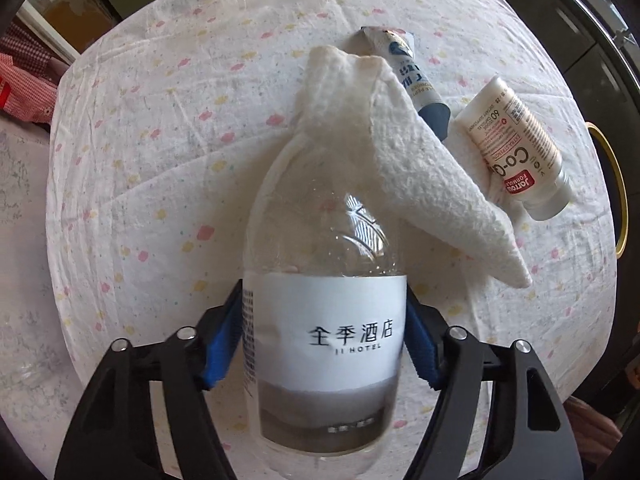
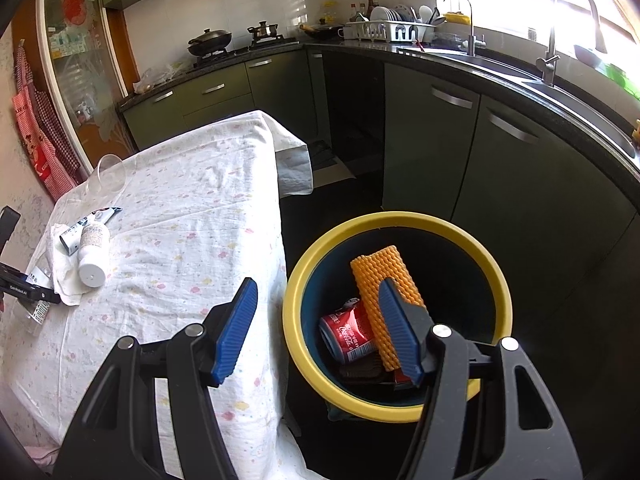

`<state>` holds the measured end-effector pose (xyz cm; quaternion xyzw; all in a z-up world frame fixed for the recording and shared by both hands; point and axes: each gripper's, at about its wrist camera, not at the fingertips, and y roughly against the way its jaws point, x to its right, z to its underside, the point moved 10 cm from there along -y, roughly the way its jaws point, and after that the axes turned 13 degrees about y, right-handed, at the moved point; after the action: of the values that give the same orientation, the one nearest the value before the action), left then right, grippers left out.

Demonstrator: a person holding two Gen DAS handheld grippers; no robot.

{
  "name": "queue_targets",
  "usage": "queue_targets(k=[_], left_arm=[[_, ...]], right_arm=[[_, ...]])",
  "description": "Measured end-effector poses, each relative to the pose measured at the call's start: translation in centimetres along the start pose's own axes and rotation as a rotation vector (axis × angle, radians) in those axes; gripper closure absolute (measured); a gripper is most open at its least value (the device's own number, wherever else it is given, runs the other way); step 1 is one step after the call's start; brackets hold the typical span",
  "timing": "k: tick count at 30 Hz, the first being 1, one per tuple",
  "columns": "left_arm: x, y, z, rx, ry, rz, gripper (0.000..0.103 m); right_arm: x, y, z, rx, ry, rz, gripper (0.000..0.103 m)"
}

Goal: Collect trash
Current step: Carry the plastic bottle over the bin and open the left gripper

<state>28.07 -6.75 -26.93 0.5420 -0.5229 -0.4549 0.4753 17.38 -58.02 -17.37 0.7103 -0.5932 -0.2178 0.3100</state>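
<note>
Clawed bottle (image 1: 324,320), paper towel (image 1: 400,152) beyond.

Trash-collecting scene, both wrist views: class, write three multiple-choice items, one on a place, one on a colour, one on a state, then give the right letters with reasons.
1. Where does the Coca-Cola can lie?
A. on the table
B. inside the bin
C. in the sink

2. What colour is the rim of the bin?
A. yellow
B. red
C. white

3. What is the left claw doing?
A. hanging open above the table
B. gripping the paper towel
C. closed on the clear bottle

Answers:
1 B: the can rests at the bin's bottom beside the orange foam net.
2 A: a yellow ring tops the dark bin.
3 C: both blue pads press the labelled sides of the clear bottle, while the paper towel lies beyond it on the table.
</note>
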Motion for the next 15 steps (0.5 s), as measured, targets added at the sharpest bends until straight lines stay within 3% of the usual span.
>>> queue_targets(k=[7,15], left_arm=[[-4.2,0.6,2.1,0.029,0.002,-0.033,0.037],[-9.4,3.9,4.9,0.145,0.065,-0.016,0.037]], right_arm=[[-0.8,0.0,-0.2,-0.003,0.021,-0.008,0.043],[-2.6,-0.5,-0.6,-0.009,0.05,-0.03,0.043]])
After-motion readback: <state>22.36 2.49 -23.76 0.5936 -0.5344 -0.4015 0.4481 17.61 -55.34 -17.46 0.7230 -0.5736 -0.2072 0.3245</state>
